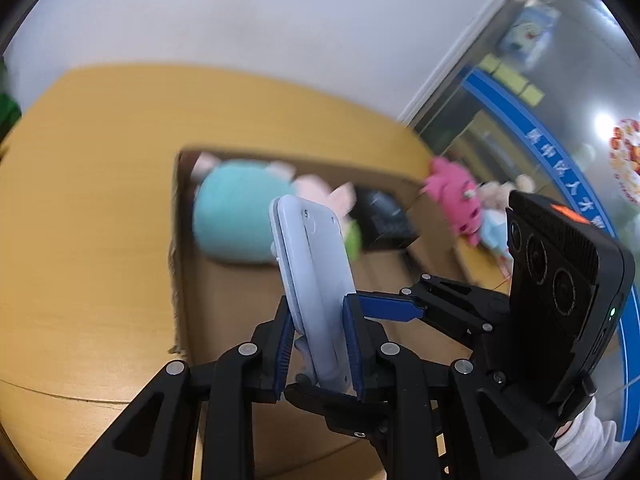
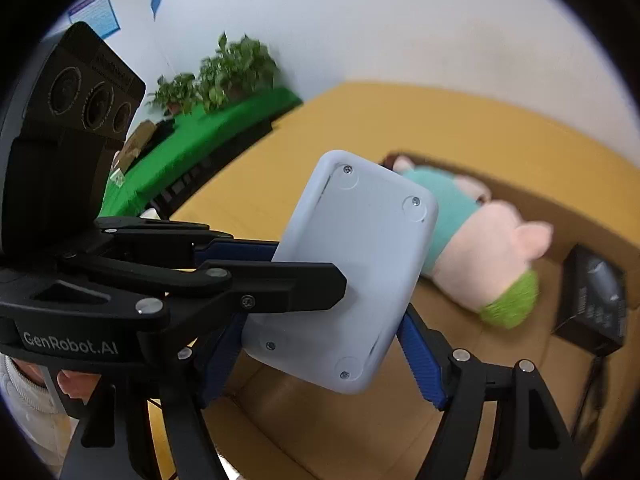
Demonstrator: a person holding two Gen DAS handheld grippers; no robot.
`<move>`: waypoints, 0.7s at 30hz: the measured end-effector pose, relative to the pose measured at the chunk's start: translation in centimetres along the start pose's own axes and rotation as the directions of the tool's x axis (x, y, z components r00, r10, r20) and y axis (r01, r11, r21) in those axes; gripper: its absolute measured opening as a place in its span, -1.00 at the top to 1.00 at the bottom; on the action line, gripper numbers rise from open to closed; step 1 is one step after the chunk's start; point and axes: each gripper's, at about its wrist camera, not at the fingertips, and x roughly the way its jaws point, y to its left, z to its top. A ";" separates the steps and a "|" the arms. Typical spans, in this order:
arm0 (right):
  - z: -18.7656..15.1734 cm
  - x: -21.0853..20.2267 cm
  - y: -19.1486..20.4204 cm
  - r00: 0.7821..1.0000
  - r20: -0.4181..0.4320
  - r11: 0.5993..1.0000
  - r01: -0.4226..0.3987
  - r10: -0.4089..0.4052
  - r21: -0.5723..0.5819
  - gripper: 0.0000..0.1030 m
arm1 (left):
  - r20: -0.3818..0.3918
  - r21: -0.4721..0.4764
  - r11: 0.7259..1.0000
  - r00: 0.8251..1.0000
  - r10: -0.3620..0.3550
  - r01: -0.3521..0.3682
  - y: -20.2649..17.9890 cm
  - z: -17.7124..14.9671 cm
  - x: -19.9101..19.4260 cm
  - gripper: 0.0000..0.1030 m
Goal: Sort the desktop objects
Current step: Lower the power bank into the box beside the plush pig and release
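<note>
A flat pale blue device [image 1: 316,264] with rounded corners and small screws in its back [image 2: 352,272] hangs in the air above an open cardboard box [image 1: 180,240]. My left gripper [image 1: 318,308] is shut on it across its thin sides, blue pads pressing both faces. My right gripper [image 2: 324,320] is shut on it across its width, a blue pad on each long edge. In the left wrist view the right gripper's finger [image 1: 388,308] reaches in from the right. In the right wrist view the left gripper's black finger [image 2: 296,284] lies across the device's back.
The box [image 2: 520,196] stands on a wooden table [image 1: 80,200] and holds a teal plush [image 1: 236,212], a pink plush with a green tuft [image 2: 488,260] and a black carton [image 2: 596,300]. Pink plush toys [image 1: 456,196] sit beyond the box. A green-covered table with plants [image 2: 224,128] stands at the left.
</note>
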 end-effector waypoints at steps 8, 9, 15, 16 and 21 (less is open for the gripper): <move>-0.5 8.2 -2.9 0.967 -0.224 0.981 -0.082 0.120 0.175 -0.44 | -0.158 -0.035 0.994 0.982 0.100 -0.107 3.7 -0.5 5.6 0.56; -0.4 8.6 -3.0 0.963 -0.234 0.977 -0.091 0.136 0.195 -0.44 | -0.167 -0.038 0.993 0.980 0.108 -0.115 3.8 -0.5 5.9 0.56; -0.4 10.4 -3.2 0.944 -0.285 0.969 -0.100 0.164 0.226 -0.43 | -0.221 -0.036 0.985 0.963 0.154 -0.166 3.7 -0.7 6.6 0.54; -0.5 10.5 -3.2 0.943 -0.289 0.968 -0.099 0.165 0.229 -0.43 | -0.224 -0.027 0.984 0.961 0.165 -0.175 3.6 -0.8 6.6 0.54; -1.5 10.6 -2.9 0.944 -0.291 0.966 -0.084 0.156 0.244 -0.44 | -0.215 -0.022 0.978 0.956 0.200 -0.210 3.5 -0.9 6.6 0.55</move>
